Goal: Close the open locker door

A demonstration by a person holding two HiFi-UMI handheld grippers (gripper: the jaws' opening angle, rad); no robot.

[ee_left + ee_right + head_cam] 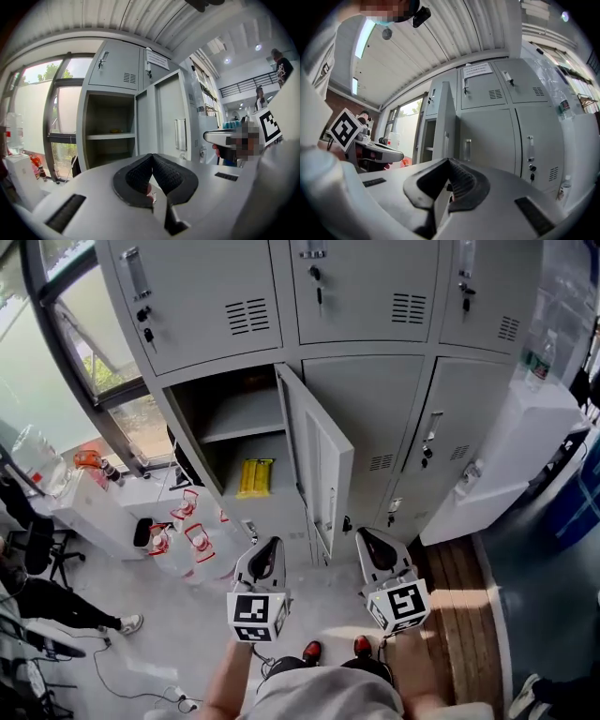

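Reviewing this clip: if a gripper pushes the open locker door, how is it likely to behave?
The open locker door looks like thin sheet metal, so it is probably stiff yet light. Hinged on its locker-side edge, it should swing rather than slide. Nothing visibly blocks its arc, so a light push may be enough.

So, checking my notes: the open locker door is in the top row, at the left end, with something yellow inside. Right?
Not quite. The head view shows the open locker door in the lower row, beneath a closed upper locker, not the top row. It is at the left end, with something yellow inside.
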